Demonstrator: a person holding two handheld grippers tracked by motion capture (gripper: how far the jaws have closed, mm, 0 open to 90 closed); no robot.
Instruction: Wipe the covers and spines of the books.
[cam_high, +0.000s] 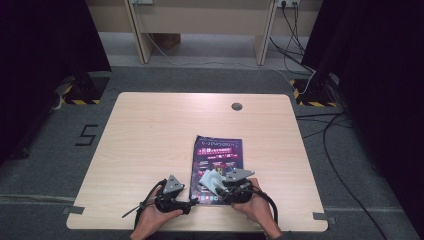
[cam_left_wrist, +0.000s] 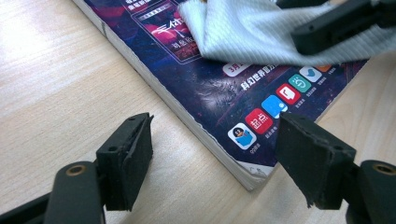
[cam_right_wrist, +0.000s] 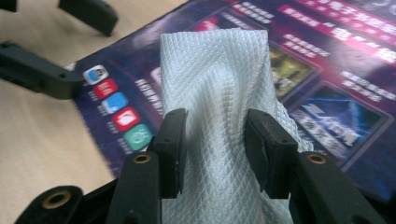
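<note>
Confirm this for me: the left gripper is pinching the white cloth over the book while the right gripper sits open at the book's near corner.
Not right: the sides are swapped. The right gripper pinches the white cloth over the book, as the right gripper view shows. The left gripper sits open at the book's near corner, as the left gripper view shows.

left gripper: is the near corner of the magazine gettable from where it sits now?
Probably yes. The left gripper is open, its jaws straddle the magazine corner, and nothing lies between them. The cloth held by the right gripper sits farther up the cover.
</note>
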